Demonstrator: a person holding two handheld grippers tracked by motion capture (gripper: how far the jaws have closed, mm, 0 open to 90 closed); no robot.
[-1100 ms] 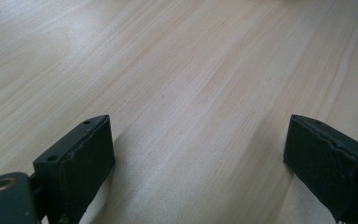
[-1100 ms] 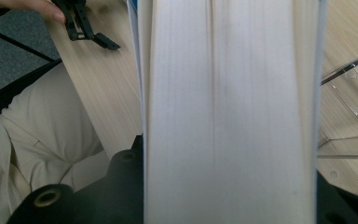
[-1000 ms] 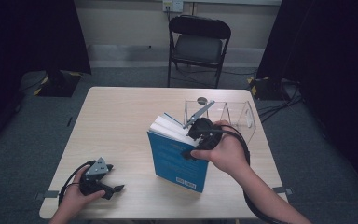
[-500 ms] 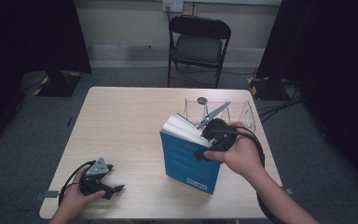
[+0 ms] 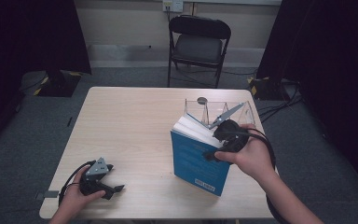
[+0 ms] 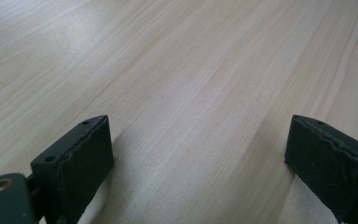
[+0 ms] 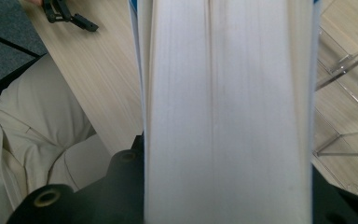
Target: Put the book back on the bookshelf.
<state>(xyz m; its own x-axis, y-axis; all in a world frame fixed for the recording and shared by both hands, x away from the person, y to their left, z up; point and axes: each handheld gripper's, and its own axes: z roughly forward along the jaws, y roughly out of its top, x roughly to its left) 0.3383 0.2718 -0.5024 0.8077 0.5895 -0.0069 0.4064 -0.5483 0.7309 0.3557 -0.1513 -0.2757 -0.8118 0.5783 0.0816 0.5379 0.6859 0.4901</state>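
1. On the right side of the table (image 5: pixel 135 116), the right gripper (image 5: pixel 221 144) pinched a thick blue book (image 5: pixel 196 161) across its white pages, with one jaw against each cover.
2. The book stood upright on its bottom edge, tipped a little toward the far right. It was just in front of a clear plastic rack (image 5: pixel 219 108) with slots.
3. From the right gripper view, the pages (image 7: pixel 223 112) were very close, and the clear rack (image 7: pixel 345 93) sat just beside them on the right.
4. At the near left corner, the left gripper (image 5: pixel 103 183) rested low on the wood. Its jaws were spread wide with nothing between them but bare table (image 6: pixel 191 70).
5. So the picking up looked done. The book was not in the rack yet.
6. I think what was left was to bring the book over a slot, slide it in, and let go. The left hand (image 5: pixel 77 198) had no job yet.
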